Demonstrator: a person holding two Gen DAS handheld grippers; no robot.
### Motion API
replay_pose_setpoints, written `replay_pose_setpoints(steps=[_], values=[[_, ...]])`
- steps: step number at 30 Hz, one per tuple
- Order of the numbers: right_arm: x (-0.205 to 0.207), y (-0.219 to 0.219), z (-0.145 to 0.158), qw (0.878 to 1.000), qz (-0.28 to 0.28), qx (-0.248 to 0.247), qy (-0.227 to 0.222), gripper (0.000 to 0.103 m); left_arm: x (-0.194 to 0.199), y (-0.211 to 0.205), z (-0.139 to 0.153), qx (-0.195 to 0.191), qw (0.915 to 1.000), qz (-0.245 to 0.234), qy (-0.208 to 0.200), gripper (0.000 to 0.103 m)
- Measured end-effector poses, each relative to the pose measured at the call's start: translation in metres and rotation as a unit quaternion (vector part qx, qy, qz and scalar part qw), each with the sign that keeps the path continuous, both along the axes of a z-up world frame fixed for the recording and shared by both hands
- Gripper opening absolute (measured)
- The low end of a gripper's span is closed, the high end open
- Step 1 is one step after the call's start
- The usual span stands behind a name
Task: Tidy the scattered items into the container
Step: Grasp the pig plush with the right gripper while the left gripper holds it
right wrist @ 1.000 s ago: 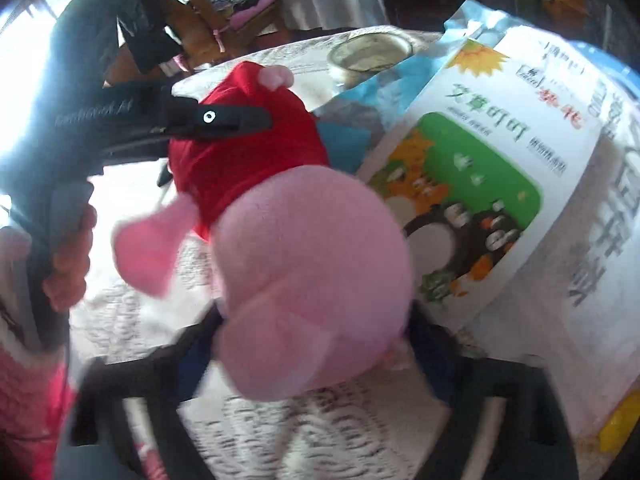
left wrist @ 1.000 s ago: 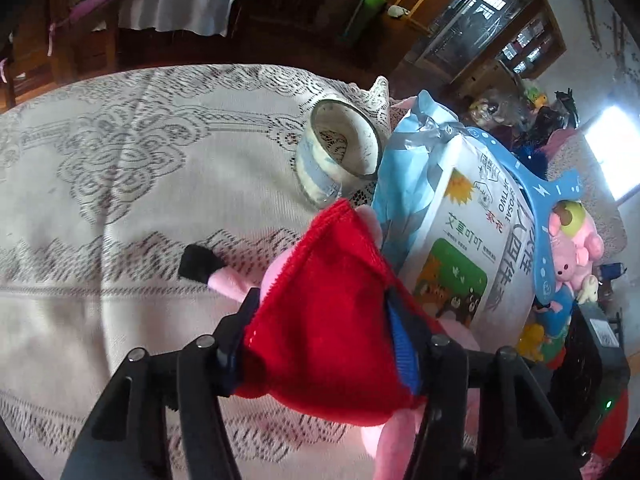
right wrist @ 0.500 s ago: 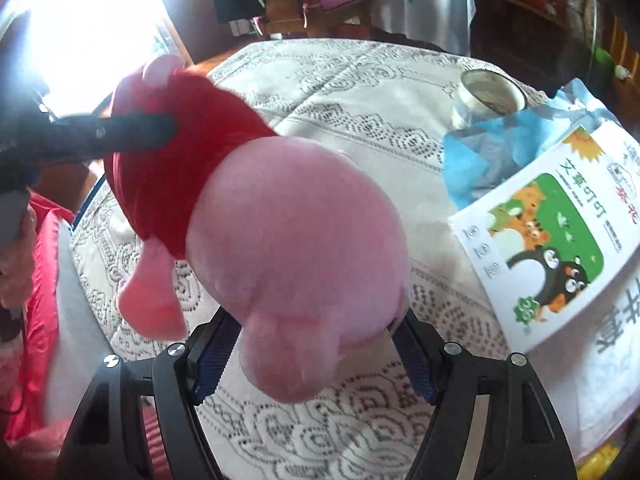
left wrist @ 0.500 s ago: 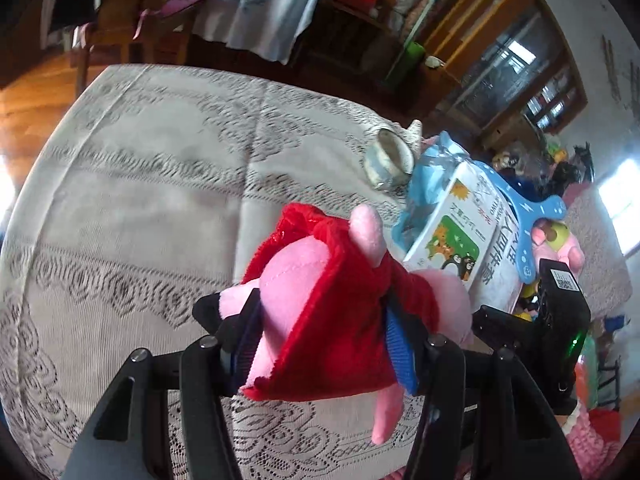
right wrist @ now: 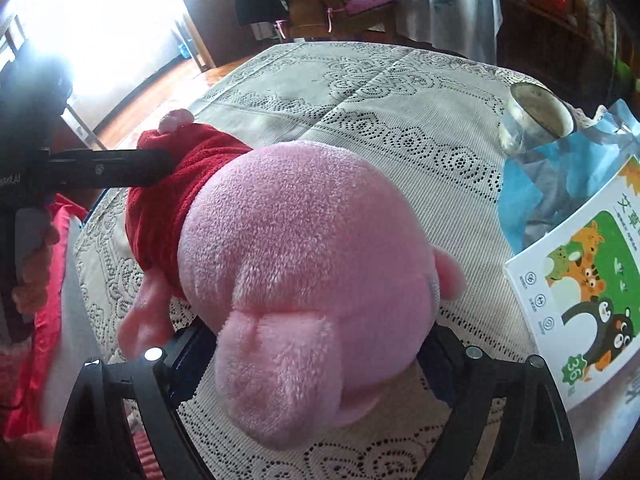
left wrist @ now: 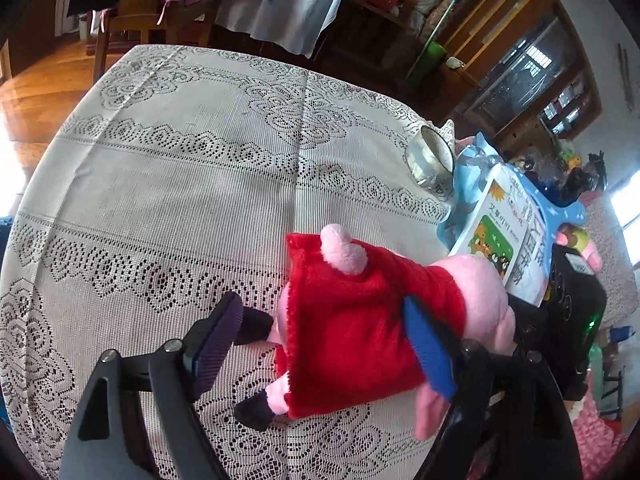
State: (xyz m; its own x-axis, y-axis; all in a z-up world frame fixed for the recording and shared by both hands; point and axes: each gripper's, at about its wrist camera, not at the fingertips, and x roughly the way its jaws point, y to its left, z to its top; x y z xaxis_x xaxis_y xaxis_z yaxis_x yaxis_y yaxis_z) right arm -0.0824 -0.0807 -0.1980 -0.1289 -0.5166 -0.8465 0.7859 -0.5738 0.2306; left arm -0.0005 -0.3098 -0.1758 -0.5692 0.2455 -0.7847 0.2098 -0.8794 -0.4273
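Both hand-held grippers, left (left wrist: 320,344) and right (right wrist: 312,356), are opening around the plush pig (left wrist: 372,320), pads barely touching it, so it may drop onto the lace-covered counter (left wrist: 180,184), no container being in sight, beside the printed bag (right wrist: 592,288).

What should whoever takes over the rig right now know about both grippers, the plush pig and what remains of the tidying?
Left gripper: jaws opening around the plush pig's red dress; one pad stands clear of it.
Right gripper: jaws opening with the pig's pink head between them; pads hidden, contact unclear.
Pig: on or just over the lace tablecloth; cannot tell which.
Also on the table: metal cup, white pack in a blue bag.
Done: nothing visibly stowed; no container clearly in view.
Left: locate the container, grip the pig, place it inside.
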Motion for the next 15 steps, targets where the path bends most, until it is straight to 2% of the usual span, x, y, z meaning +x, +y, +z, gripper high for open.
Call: replay_pose_setpoints(steps=[2,4,7,9,13,15], values=[[0.0,0.004,0.0,1.0,-0.004,0.001,-0.003,0.089,0.002,-0.006,0.005,-0.002,1.0,0.003,0.008,0.082],[-0.004,0.007,0.0,1.0,-0.012,0.001,-0.009,0.089,0.007,-0.006,0.017,-0.034,0.9992,-0.004,0.023,0.083],[-0.008,0.014,0.001,1.0,-0.018,-0.011,-0.018,0.089,0.014,0.012,0.018,-0.114,0.992,-0.047,0.026,0.092],[-0.011,0.019,0.005,0.999,-0.021,-0.02,-0.021,0.089,0.015,0.026,0.011,-0.152,0.9851,-0.076,0.026,0.092],[-0.016,0.018,0.008,0.999,-0.026,-0.03,-0.026,0.09,0.002,0.045,-0.005,-0.169,0.9795,-0.108,0.017,0.092],[-0.019,0.012,0.004,0.999,-0.025,-0.019,-0.023,0.096,-0.007,0.05,-0.013,-0.171,0.9779,-0.118,0.021,0.094]])
